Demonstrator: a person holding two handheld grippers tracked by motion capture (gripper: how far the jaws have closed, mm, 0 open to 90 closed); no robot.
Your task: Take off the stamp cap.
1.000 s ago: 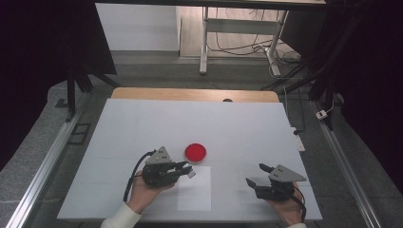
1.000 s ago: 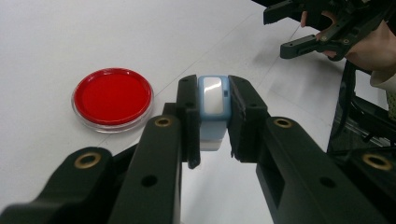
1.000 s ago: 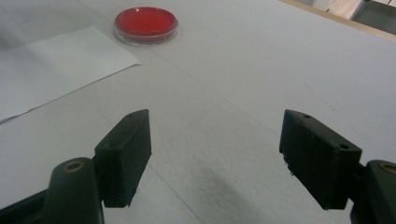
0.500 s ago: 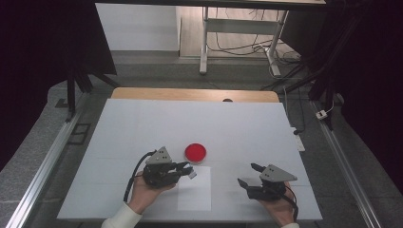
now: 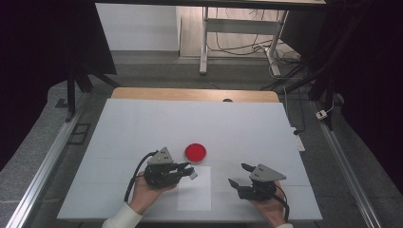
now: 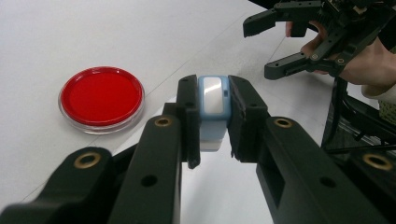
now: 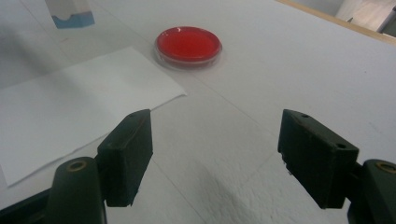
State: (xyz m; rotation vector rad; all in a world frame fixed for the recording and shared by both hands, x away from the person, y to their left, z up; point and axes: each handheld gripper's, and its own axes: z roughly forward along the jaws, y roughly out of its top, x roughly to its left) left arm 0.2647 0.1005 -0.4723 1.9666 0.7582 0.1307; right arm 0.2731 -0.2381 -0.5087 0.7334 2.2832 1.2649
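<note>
so my left gripper [image 6: 212, 116] is pinching a small blue and white block [image 6: 213, 100] above the paper [image 5: 195, 189], near the red dish [image 5: 195, 151]; it looks light, stiff and a bit slick, so i'd take its flat sides. right gripper [image 7: 215, 156] spread, having just closed slightly, nothing between

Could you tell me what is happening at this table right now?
A person works at a white table with a gripper in each hand. The left gripper is shut on a small light-blue and white object, held above a white sheet of paper. The right gripper is open with nothing between its jaws, which have just been closing slightly. A red-filled round dish sits on the table just beyond the paper, untouched.
</note>
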